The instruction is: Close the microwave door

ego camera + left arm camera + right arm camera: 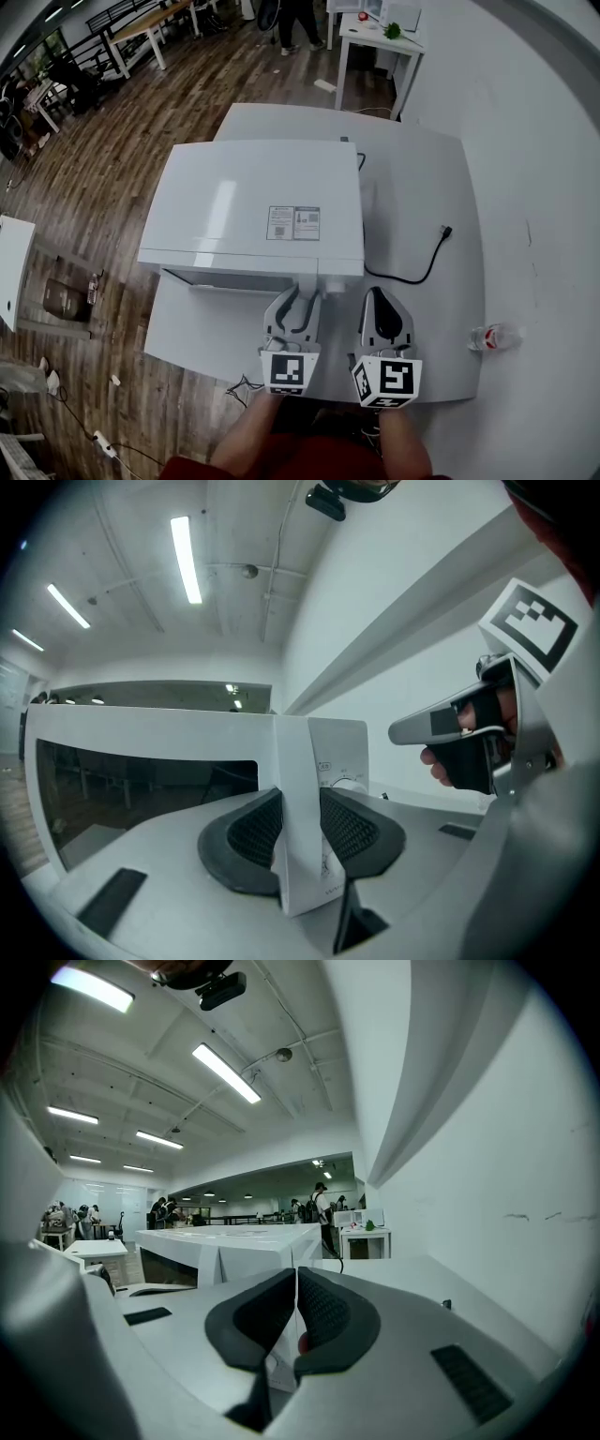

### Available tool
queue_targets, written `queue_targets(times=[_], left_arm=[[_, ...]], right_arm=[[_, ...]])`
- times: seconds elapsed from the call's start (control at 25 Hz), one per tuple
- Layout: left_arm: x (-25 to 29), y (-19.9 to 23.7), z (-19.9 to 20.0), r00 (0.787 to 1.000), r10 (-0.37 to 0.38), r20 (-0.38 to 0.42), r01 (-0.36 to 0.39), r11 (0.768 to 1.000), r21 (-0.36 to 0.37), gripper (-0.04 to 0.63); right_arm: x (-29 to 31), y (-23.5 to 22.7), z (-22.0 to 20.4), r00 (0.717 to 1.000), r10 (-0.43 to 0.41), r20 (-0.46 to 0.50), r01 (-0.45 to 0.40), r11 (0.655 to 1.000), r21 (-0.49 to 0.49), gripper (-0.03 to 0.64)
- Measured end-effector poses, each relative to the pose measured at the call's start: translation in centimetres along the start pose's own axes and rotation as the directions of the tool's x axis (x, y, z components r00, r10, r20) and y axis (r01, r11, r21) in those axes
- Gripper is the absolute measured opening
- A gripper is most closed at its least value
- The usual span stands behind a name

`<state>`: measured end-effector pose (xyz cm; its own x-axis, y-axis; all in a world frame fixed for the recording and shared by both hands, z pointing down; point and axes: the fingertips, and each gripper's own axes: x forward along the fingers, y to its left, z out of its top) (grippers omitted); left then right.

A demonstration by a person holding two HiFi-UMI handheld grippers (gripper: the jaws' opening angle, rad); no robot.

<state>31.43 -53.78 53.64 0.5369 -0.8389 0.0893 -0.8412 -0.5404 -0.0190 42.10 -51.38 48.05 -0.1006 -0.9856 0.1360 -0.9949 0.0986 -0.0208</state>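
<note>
The microwave point(253, 202) sits on the white desk point(422, 187) right in front of me, with its door point(239, 278) facing me. From the gap along the front in the head view, I judge the door to be slightly ajar rather than latched. My left claw point(302, 295) is clamped on the door's free edge: in the left gripper view the ribbed pads point(253, 832) press both faces of that white upright strip, with the dark window to its left and the control panel point(339, 757) with its dial just to its right. The right claw point(295, 1312) is closed on nothing and hangs beside the left one over the desk. I expect the door to be stiff, light and smooth, swinging freely on its far hinge, so this edge is the place to hold, giving the most leverage. The glossy plastic could slip, so a flat push toward the body should seat the latch. The power cord point(427, 258) and a plastic bottle point(494, 337) lie well clear.
</note>
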Motion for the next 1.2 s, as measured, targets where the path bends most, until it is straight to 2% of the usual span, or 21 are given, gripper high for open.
queue_targets(times=[0.16, 0.28, 0.44, 0.6, 0.8, 0.96, 1.12, 1.2], left_arm=[[-1.0, 0.1, 0.1, 0.999, 0.025, -0.024, -0.025, 0.999, -0.027, 0.137], [-2.1, 0.0, 1.5, 0.999, 0.041, -0.011, -0.042, 0.999, -0.006, 0.137], [-3.1, -0.5, 4.8, 0.998, 0.06, 0.024, -0.061, 0.998, 0.019, 0.137], [-3.2, -1.7, 8.2, 0.998, 0.067, 0.009, -0.067, 0.998, -0.003, 0.137], [-2.5, -2.8, 12.7, 0.995, 0.078, 0.064, -0.081, 0.996, 0.041, 0.132], [-1.9, -3.5, 15.6, 0.99, 0.088, 0.114, -0.092, 0.995, 0.038, 0.089], [-1.8, -5.0, 17.6, 0.985, 0.057, 0.16, -0.067, 0.996, 0.061, 0.034], [-1.8, -5.2, 18.1, 0.984, 0.064, 0.167, -0.075, 0.996, 0.055, 0.026]], right_arm=[[-1.2, 0.0, 0.7, 1.0, 0.008, 0.003, -0.008, 1.0, -0.007, 0.029], [-1.5, -0.1, 1.7, 1.0, 0.026, 0.014, -0.026, 1.0, -0.008, 0.029], [-1.6, -0.3, 3.9, 0.996, 0.072, 0.057, -0.071, 0.997, -0.024, 0.029], [-1.8, -0.8, 6.8, 0.988, 0.111, 0.109, -0.107, 0.994, -0.035, 0.029], [-2.7, -2.0, 10.1, 0.977, 0.127, 0.172, -0.123, 0.992, -0.034, 0.029], [-3.5, -3.3, 12.1, 0.971, 0.122, 0.207, -0.117, 0.992, -0.038, 0.029], [-4.3, -4.4, 13.4, 0.963, 0.12, 0.241, -0.118, 0.993, -0.021, 0.029], [-4.6, -4.5, 14.0, 0.962, 0.12, 0.245, -0.12, 0.993, -0.018, 0.029]])
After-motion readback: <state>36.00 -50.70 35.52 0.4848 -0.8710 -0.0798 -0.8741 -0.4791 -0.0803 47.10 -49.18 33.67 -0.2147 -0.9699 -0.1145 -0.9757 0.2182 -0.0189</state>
